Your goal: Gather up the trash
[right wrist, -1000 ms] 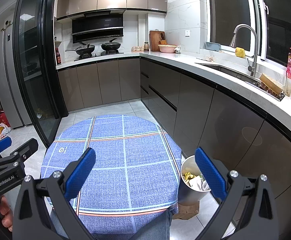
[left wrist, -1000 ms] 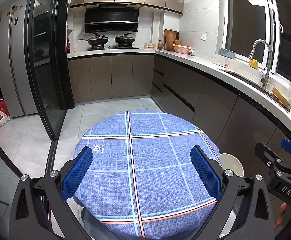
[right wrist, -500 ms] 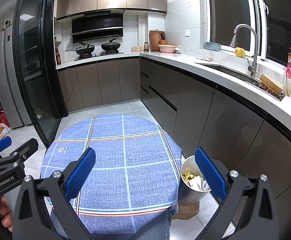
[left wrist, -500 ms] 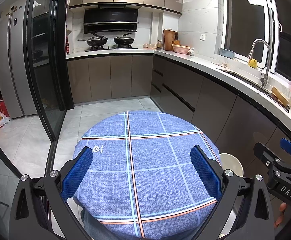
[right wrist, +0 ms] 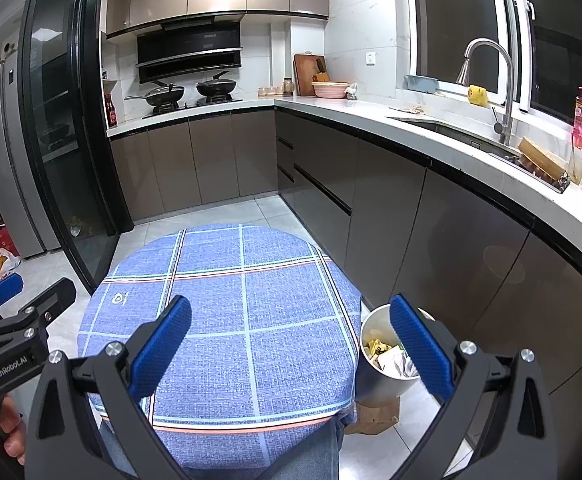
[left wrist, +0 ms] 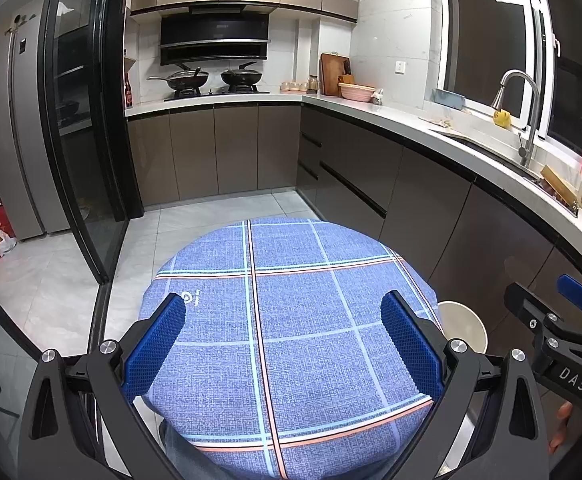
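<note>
Nothing had shifted over that second: left gripper (left wrist: 283,344) and right gripper (right wrist: 291,346) hung wide and empty above the round table (right wrist: 251,280); trash seemingly sat binned in the white bin (right wrist: 375,380) at four o'clock.

Black-framed left claw (left wrist: 283,344) and right claw (right wrist: 291,348), blue ribbed pads (left wrist: 409,348), silver screws, white "DAS" and "GenRobot.AI" lettering; bare fingers, jeans (right wrist: 315,456).
</note>
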The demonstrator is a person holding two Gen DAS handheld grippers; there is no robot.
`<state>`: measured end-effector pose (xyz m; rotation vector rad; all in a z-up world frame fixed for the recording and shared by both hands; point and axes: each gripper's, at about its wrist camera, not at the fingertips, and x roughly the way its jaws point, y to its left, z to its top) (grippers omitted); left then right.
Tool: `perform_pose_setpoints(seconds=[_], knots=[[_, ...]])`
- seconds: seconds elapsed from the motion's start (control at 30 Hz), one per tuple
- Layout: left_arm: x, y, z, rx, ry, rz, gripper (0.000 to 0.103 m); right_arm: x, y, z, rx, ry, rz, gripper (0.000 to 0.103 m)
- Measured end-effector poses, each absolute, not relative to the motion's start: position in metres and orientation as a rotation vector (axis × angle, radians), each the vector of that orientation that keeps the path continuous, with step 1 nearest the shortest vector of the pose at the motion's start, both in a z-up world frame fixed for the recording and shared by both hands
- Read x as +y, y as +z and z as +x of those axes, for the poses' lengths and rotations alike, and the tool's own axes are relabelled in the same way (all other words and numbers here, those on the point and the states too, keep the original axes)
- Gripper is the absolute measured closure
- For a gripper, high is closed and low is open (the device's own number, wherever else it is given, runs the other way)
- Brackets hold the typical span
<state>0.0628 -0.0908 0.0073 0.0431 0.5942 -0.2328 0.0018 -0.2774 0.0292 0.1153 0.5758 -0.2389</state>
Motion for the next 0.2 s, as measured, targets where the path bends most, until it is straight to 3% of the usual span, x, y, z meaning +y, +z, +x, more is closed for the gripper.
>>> perform_pose_setpoints(seconds=[0.2], knots=[[-0.0911,0.0054,0.0638,0.596,-0.234,0.050,0.008,-0.2808,0.0267,0.0030,0.578,-0.243,0.125,0.003]])
